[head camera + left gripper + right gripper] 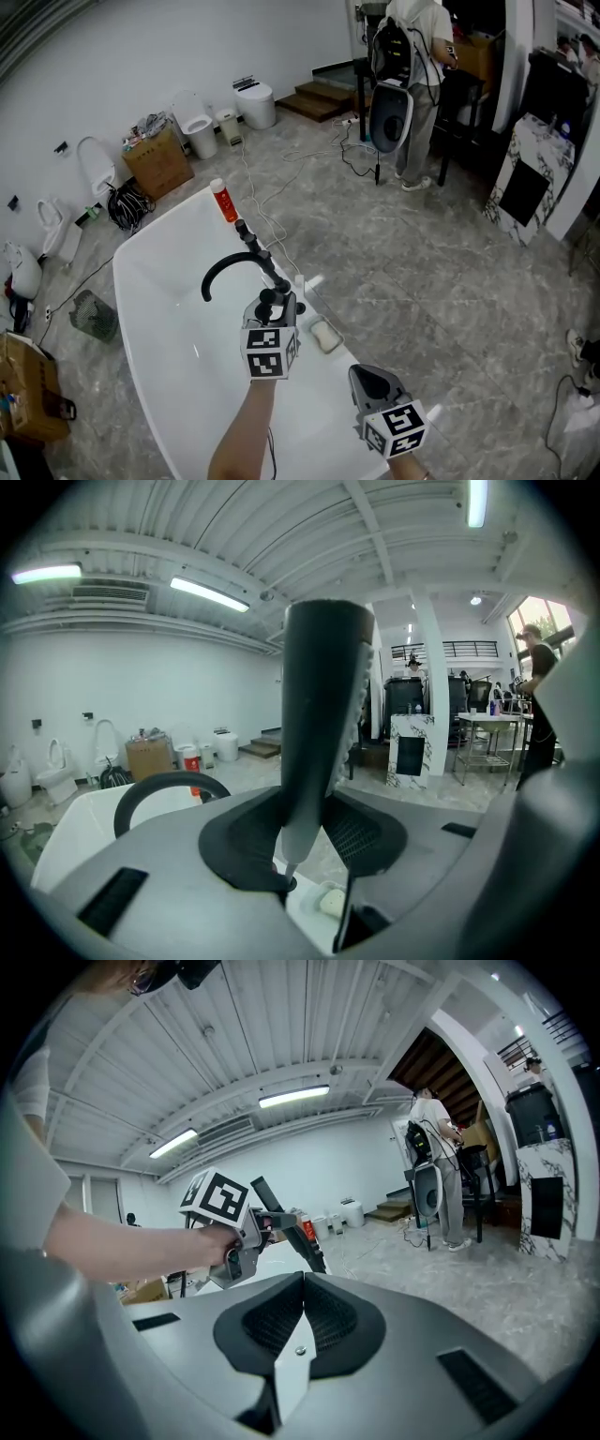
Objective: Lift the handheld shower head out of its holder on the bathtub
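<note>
**Shower head looks lifted out**

The left gripper's jaws are closed around the shower head, squeezing its dark handle near the bottom. The handle stands almost straight up. Its thin lower end hangs in the air, touching nothing, so I think it is already out of its holder. It is up above the edge of the white bathtub, near the curved black tap. I cannot make out the holder. The right gripper's jaws are pressed together and hold nothing. Little seems left to do.
</note>
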`<state>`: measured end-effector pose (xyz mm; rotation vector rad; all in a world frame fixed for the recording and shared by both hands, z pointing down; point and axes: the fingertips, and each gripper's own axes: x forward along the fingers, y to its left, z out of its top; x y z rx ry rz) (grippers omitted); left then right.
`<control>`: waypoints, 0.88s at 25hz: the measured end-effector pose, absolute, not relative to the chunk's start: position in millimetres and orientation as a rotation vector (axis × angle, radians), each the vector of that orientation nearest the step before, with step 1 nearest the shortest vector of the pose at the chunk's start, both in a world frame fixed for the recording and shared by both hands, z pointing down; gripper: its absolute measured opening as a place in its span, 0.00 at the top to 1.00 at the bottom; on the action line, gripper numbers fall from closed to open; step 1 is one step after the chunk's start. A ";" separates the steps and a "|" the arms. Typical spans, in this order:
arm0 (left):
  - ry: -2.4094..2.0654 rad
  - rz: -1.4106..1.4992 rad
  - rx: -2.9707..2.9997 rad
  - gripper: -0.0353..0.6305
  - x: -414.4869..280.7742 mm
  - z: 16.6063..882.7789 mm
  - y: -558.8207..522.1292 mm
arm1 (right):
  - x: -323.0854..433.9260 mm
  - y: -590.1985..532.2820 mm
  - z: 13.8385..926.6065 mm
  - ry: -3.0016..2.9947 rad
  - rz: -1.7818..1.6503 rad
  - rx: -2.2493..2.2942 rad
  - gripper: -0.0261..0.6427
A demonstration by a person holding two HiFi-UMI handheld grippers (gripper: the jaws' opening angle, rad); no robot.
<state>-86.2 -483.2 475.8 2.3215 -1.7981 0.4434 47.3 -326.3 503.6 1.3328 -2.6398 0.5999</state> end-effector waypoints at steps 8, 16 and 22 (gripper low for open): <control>-1.818 0.439 2.372 0.72 -89.3 426.3 -449.1 | 37.5 -298.6 464.6 -2.683 0.552 1.340 0.95; -1.847 0.403 2.395 0.72 -91.8 382.7 -413.8 | 36.1 -266.6 430.2 -2.708 0.497 1.353 0.95; -1.850 0.407 2.417 0.72 -89.5 360.3 -384.7 | 30.7 -239.9 406.3 -2.739 0.457 1.352 0.95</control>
